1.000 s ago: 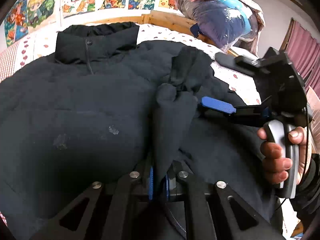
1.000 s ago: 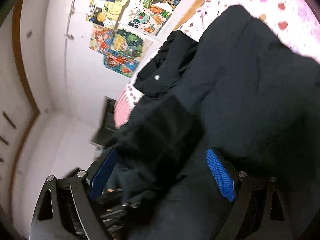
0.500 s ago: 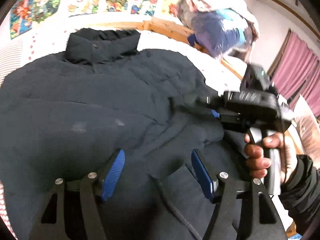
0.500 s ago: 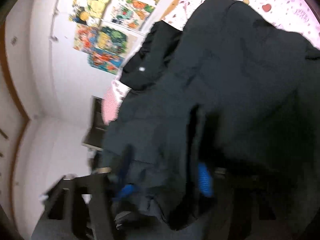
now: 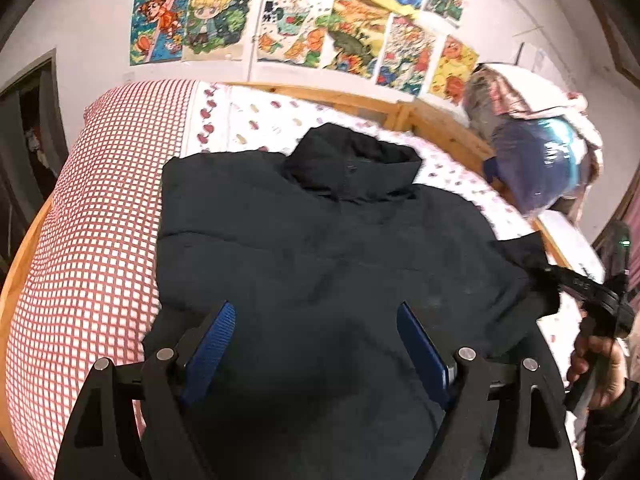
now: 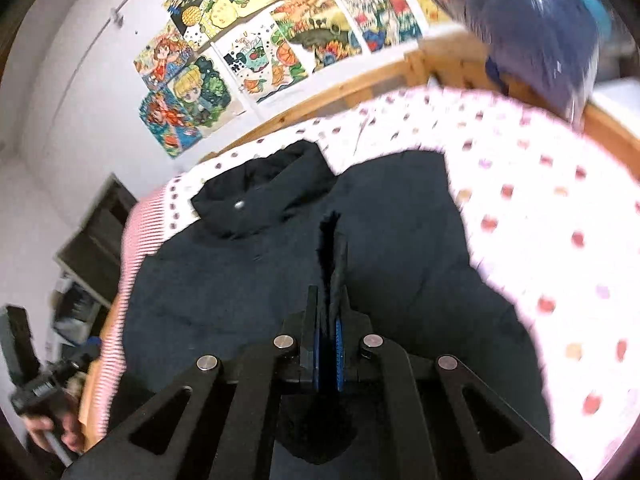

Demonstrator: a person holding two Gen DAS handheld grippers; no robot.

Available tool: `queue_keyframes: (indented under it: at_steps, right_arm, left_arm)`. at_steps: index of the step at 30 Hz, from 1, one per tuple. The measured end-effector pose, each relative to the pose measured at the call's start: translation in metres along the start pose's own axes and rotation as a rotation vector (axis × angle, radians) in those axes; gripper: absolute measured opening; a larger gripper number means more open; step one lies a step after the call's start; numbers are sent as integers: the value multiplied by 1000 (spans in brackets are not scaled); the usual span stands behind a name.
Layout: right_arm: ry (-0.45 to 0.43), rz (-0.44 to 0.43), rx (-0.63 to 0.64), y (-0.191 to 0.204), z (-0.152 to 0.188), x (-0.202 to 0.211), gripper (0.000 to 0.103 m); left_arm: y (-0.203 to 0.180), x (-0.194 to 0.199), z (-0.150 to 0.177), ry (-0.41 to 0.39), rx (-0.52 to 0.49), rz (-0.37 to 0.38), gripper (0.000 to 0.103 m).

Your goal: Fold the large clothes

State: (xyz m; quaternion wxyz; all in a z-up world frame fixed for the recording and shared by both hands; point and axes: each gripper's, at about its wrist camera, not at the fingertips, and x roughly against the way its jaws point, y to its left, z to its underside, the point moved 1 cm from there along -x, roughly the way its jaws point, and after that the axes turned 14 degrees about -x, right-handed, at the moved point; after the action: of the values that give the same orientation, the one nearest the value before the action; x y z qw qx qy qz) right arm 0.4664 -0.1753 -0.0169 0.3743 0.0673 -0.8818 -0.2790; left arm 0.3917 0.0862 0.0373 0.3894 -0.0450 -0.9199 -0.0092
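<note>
Lying flat across the bed (image 5: 248, 120), the black padded jacket (image 5: 320, 248) has its stand-up collar (image 5: 352, 164) pointing toward the wooden headboard (image 5: 360, 102) and the wall of bright cartoon drawings (image 5: 304, 28). A red-and-white checked cover (image 5: 100, 208) lies along the jacket's left edge, and a sheet printed with small hearts shows beyond the collar. The left gripper (image 5: 316, 340) hangs above the lower middle of the jacket with its blue-padded jaws spread wide and opening; nothing is between them. The right gripper (image 6: 329, 320) is pinched tight on a thin fold of the black jacket fabric, which sticks up from between the blue pads (image 6: 340, 336); which part of the jacket this fold belongs to is hard to tell, possibly a sleeve end. In the left wrist view, the right gripper sits at the jacket's right edge, blurred, with the person's hand (image 5: 600, 372) around its handle. A plastic-wrapped bundle of bedding (image 5: 536, 152) rests at the far right corner of the bed.
</note>
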Motion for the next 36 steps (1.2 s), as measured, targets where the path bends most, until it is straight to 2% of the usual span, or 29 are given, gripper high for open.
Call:
queue_keyframes:
  at_steps: [3,6,7,9,10,11,13,17,21,24,26,30,36]
  right_arm:
    - [-39,103,81,-8,-10,-9,6]
    - [-37,196,117,-21,-15,-19,14]
    - [-37,206,121,-29,-10,-14,20]
    - [-62,203,153,-36,-8,-9,41]
    - [-80,200,181,-41,-4,-1,62]
    - [-98,204,213,-40,-1,1,75]
    - [-111,214,300,-38,11,5,76]
    - [-49,290,412,-36,27,-15,76]
    - [-20,343,436,-45,37,-35,84]
    - [1,337,422,-53,40,-41,89]
    - [15,318,400,-57,37,-42,90]
    - [15,261,368,-58,28,-28,90]
    - [-34,32,246,-47,-13,19,90]
  left_arm:
    - [9,-30,1,60,9,-16,82]
    - [13,-55,7,108,2,-37,82]
    - [11,-59,9,115,-3,-41,82]
    - [11,-67,13,130,-8,-45,85]
    - [10,-71,14,133,-12,-51,86]
    - [9,-74,16,135,-14,-59,89]
    - [7,-81,19,147,-27,-85,93]
    - [2,-92,26,156,-59,-143,101]
    - [-2,-101,33,164,-86,-188,103]
    - [-3,-109,35,173,-97,-198,103]
    - [-1,-108,34,169,-86,-184,103]
    - [11,-88,25,135,-29,-112,103]
    - [29,-54,-16,29,2,-69,103]
